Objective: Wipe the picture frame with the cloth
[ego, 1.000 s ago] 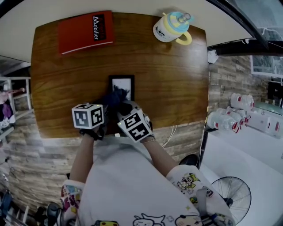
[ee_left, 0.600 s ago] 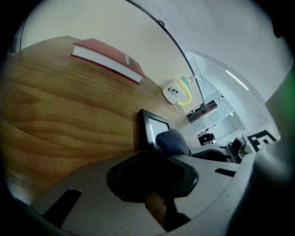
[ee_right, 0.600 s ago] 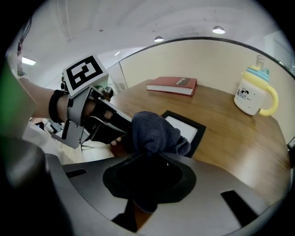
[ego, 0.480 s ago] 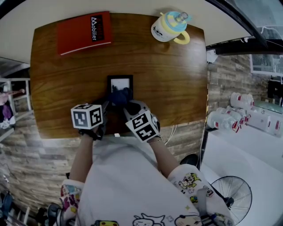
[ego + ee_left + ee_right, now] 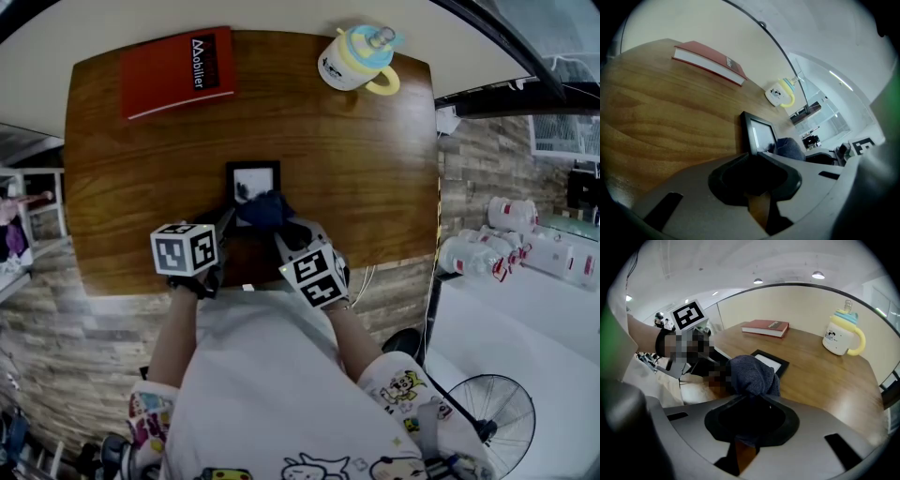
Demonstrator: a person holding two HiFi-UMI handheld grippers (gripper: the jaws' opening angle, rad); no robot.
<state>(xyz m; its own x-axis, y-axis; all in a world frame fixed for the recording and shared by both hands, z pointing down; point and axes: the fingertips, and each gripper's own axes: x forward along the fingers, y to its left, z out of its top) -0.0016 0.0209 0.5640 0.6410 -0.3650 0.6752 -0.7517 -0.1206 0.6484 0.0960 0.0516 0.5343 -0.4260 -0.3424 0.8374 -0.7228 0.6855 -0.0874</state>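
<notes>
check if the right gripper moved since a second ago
Yes: the right gripper and cloth slid rightward in the head view, to the lower right corner of the picture frame.

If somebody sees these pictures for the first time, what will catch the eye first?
The black picture frame lies flat mid-way on the wooden table. The right gripper holds a dark blue cloth on its near corner, and the left gripper grips its near edge. At the far edge are a red book and a yellow-handled cup.
</notes>
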